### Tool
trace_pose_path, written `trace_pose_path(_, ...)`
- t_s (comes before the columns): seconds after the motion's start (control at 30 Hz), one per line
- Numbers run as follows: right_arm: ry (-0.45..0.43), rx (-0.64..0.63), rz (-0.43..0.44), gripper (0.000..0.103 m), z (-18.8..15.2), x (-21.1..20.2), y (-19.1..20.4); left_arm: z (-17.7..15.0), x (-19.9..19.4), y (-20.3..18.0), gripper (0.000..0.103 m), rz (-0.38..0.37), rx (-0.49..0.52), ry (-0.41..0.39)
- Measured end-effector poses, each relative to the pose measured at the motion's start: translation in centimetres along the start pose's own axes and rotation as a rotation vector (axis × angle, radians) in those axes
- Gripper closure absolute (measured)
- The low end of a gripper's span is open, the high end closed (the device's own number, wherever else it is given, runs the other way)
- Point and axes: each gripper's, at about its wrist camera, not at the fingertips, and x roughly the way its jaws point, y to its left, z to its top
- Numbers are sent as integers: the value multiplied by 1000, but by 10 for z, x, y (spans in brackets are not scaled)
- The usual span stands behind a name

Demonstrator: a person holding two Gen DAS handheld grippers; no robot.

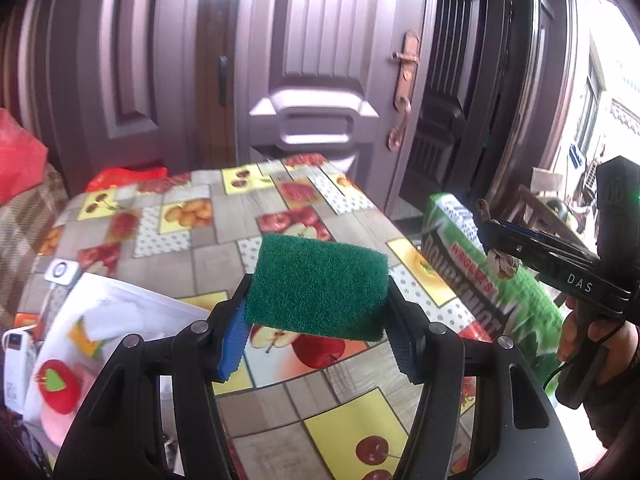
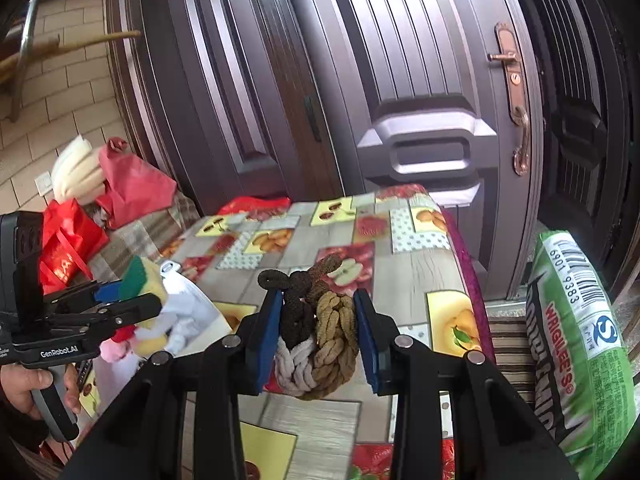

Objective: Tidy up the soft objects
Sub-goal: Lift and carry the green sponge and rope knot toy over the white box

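My left gripper (image 1: 316, 320) is shut on a green-topped scouring sponge (image 1: 318, 286) and holds it above the fruit-patterned tablecloth (image 1: 224, 232). In the right wrist view the same sponge (image 2: 140, 280) shows its yellow body, at the left. My right gripper (image 2: 316, 332) is shut on a braided rope toy (image 2: 320, 332) in brown, tan and white, held above the table. The right gripper also shows at the right edge of the left wrist view (image 1: 496, 240), with a bit of rope in its tip.
A green Wrigley's bag (image 2: 576, 344) stands off the table's right side. A white bag with a strawberry print (image 1: 80, 344) lies at the table's left. Red bags (image 2: 132, 184) sit on a plaid seat at the left. A dark door (image 2: 420, 80) stands behind the table.
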Motion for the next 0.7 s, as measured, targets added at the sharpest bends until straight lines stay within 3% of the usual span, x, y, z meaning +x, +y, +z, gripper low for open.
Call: trace_pose_path(0.7, -68, -51, 11, 67, 7, -40, 50, -18, -68, 36, 43, 27, -77, -91)
